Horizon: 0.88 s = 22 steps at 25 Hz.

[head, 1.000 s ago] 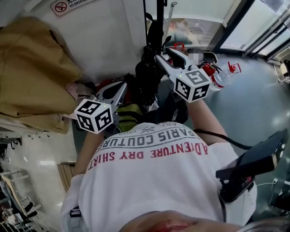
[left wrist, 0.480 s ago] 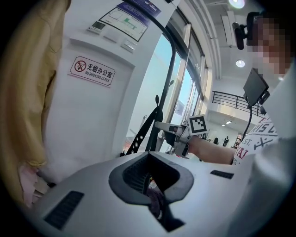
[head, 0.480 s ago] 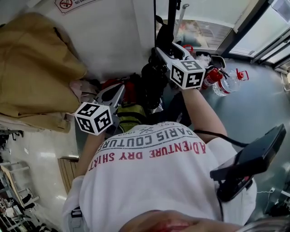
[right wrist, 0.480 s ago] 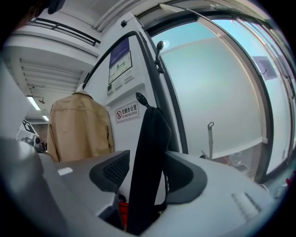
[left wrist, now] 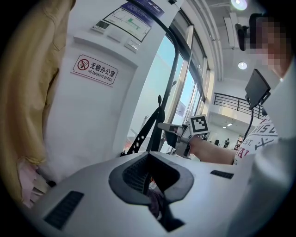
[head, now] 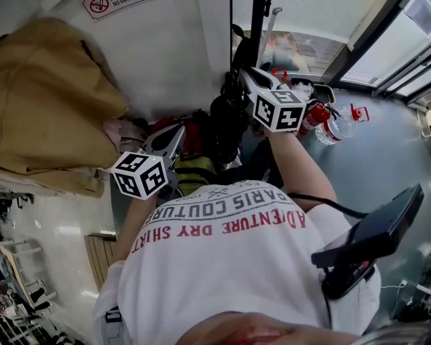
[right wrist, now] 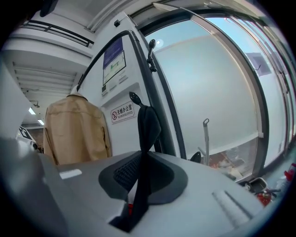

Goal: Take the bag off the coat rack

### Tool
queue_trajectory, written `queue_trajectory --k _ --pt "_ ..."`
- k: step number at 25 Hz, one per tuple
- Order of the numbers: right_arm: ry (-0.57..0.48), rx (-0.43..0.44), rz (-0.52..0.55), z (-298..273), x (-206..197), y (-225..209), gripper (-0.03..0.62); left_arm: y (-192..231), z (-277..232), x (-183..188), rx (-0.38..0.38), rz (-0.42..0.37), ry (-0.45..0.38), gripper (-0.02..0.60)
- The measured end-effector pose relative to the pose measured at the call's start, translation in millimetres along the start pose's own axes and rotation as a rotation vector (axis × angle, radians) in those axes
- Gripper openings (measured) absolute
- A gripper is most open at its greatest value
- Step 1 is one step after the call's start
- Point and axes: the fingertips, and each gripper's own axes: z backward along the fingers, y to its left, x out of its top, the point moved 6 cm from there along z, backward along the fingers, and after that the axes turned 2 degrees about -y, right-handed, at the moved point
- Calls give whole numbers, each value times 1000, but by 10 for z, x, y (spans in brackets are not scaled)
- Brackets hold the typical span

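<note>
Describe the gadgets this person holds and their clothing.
The left gripper and right gripper are grey, each with dark ribbed pads and a white cube of black square markers. The right gripper's jaws are closing on a black strap. The person wears a white short-sleeved T-shirt with grey and red lettering.

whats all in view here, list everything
coat: one, tan, hanging at left
sign: one, white and red, on the wall
coat rack: one, black, ahead by the window
bag: one, black, hanging on the coat rack
strap: one, black, looped over a rack hook
fire extinguisher: at least one, red, on the floor
bottle: one, clear, beside the fire extinguisher
screen: one, black, mounted at the person's right
shirt: one, white, worn
left gripper: white, shut, empty
right gripper: white, closing on the strap
</note>
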Motion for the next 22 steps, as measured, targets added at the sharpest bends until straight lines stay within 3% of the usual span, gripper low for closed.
queue_trajectory --k 7,17,22 --pt "-39 -3 2 128 139 102 25 -32 29 -17 -8 2 -5 2" --pt "-164 93 54 215 835 385 21 -38 191 -33 20 11 -17 2" --pt "-204 121 13 166 1148 396 21 -82 300 -82 37 13 -12 2"
